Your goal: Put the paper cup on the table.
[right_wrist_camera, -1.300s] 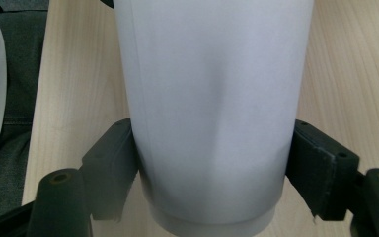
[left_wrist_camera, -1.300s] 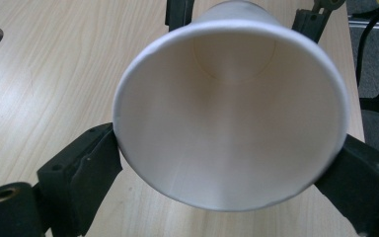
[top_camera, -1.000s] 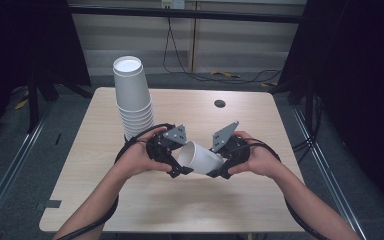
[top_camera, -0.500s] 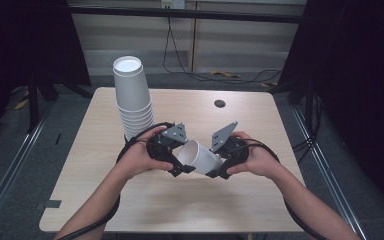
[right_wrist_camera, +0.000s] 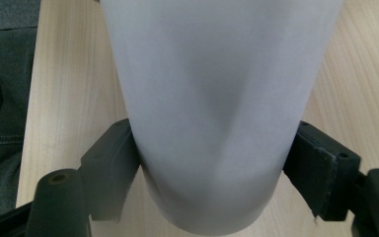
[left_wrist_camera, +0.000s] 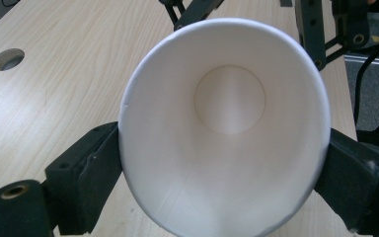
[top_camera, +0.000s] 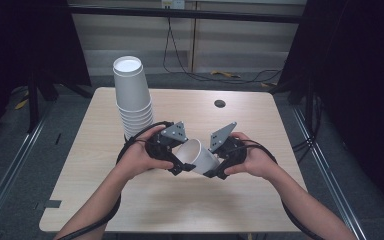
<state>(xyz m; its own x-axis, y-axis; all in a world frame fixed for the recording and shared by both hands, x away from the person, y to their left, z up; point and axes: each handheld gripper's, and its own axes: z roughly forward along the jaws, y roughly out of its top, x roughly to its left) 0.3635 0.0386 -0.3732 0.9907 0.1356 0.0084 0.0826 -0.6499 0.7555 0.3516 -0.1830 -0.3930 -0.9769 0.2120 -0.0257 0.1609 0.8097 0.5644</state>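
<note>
A light wooden table [top_camera: 105, 200] with a pale grain carries the scene. A tall stack of white paper cups [top_camera: 132, 97] stands upright on it, just beyond the left gripper [top_camera: 172, 157] and slightly to that gripper's left, close to the hand that holds it. A small round hole [top_camera: 220, 103] is set in the tabletop well beyond the right gripper [top_camera: 217, 167], near the far edge. Under both grippers the surface shows bare wood.

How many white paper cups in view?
Not exactly countable: 1 white paper cup lies on its side, held between the left gripper and right gripper; the nested stack of white cups shows about seven rims, more may be hidden.
</note>
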